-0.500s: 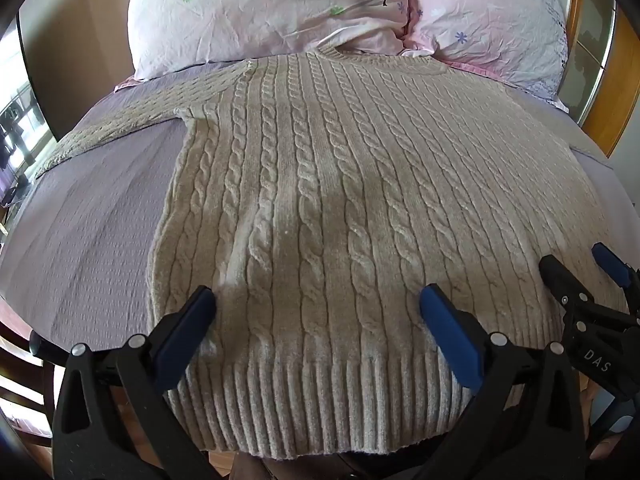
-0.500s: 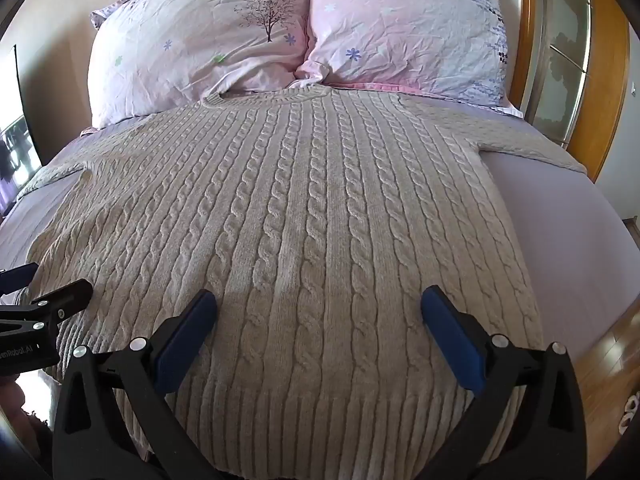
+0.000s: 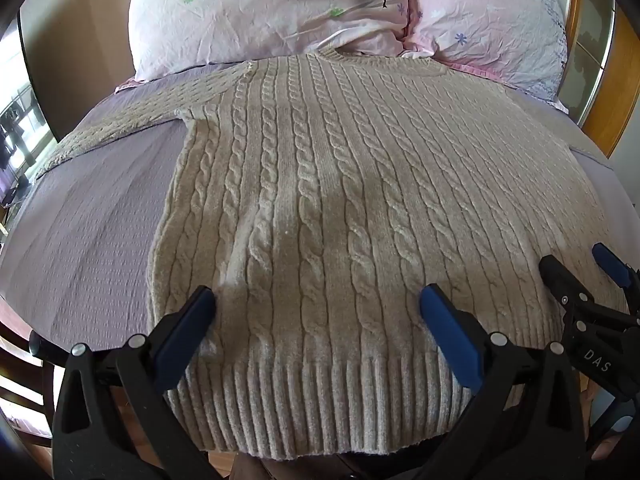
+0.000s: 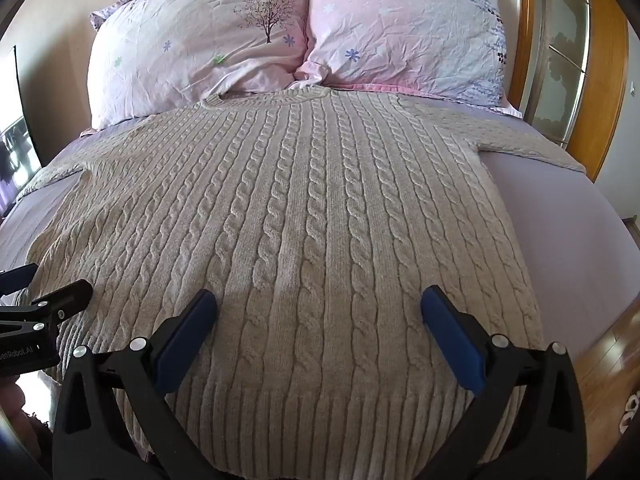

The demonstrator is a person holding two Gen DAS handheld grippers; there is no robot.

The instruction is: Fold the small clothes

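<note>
A beige cable-knit sweater (image 3: 340,208) lies flat on the bed, neck toward the pillows, ribbed hem hanging over the near edge. It also fills the right wrist view (image 4: 304,220). Both sleeves spread sideways. My left gripper (image 3: 318,300) is open and empty, hovering over the hem's left part. My right gripper (image 4: 319,302) is open and empty over the hem's right part. The right gripper shows at the right edge of the left wrist view (image 3: 580,268); the left one shows at the left edge of the right wrist view (image 4: 48,292).
The bed has a lilac sheet (image 3: 92,232). Two pink floral pillows (image 4: 200,44) (image 4: 404,28) lean at the head. A wooden headboard and cabinet (image 4: 600,80) stand at the right. Wood floor (image 4: 616,356) shows at the lower right.
</note>
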